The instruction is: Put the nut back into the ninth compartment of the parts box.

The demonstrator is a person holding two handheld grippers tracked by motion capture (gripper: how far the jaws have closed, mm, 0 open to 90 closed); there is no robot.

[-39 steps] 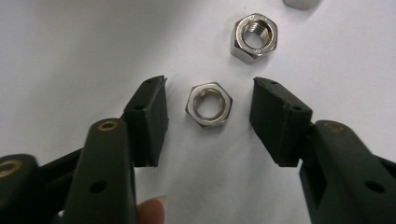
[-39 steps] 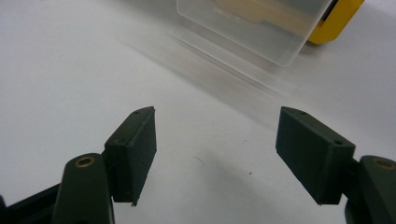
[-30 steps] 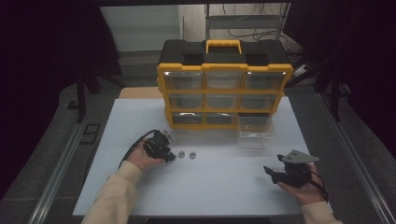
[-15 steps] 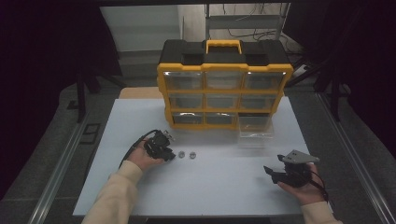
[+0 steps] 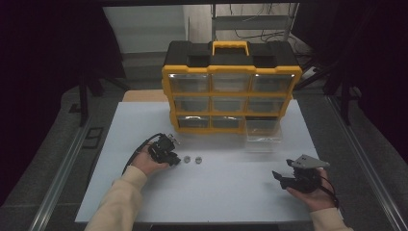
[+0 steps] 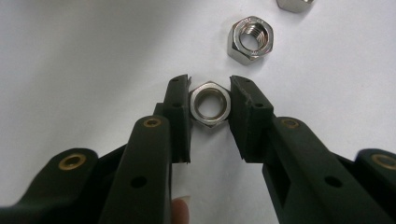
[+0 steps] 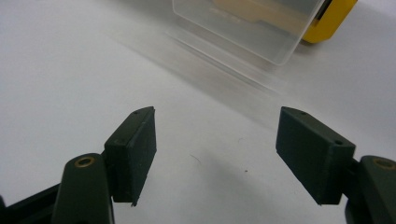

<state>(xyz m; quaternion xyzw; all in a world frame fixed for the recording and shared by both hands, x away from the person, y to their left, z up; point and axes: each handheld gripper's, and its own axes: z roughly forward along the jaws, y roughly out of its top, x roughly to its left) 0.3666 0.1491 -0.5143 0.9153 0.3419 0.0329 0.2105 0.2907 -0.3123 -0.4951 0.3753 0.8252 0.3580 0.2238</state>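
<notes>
A steel hex nut (image 6: 211, 103) lies flat on the white table between the jaws of my left gripper (image 6: 210, 112), and both pads touch its sides. A second nut (image 6: 251, 39) sits just beyond it, and a third (image 6: 294, 3) is cut off by the top edge. In the high view the left gripper (image 5: 176, 160) is at the table's left-middle, with two nuts (image 5: 186, 158) (image 5: 197, 159) to its right. My right gripper (image 5: 280, 177) hovers open near the front right, with nothing between its pads (image 7: 135, 154).
A yellow and black drawer organizer (image 5: 231, 91) stands at the back of the white table (image 5: 231, 192). A clear plastic drawer (image 5: 262, 137) rests on the table in front of the organizer's bottom right slot, ahead of the right gripper (image 7: 217, 154).
</notes>
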